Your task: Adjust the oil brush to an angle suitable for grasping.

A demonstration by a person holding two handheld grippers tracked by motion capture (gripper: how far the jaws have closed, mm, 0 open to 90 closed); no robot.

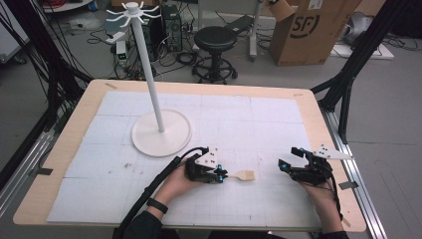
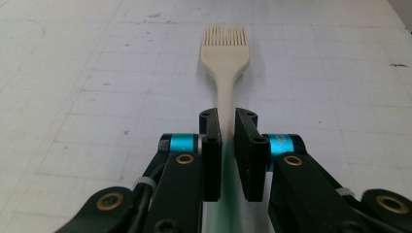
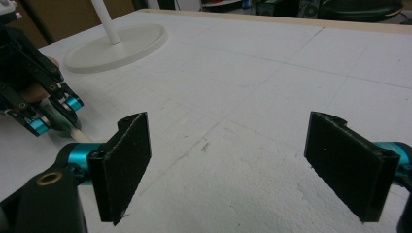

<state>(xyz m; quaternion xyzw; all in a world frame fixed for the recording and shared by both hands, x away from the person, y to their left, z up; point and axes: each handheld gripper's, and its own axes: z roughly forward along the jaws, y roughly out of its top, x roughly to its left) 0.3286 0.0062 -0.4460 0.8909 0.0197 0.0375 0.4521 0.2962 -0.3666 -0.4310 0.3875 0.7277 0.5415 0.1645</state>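
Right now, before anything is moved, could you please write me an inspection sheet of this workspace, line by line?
Surface: wooden table covered by white gridded sheets, with small dark marks.
Job's things: cream brush lying flat, its handle between the left gripper's fingers; white stand with a round base, a tall pole and hooks on top, standing upright at the left of the sheets.
Clutter: nothing seen on the table.
Grippers: left gripper shut on the brush handle; right gripper open, holding nothing, apart from the brush.
Cables: black cable trailing from the left gripper along the forearm.
Surroundings: black stool, cardboard box, floor cables behind the table.
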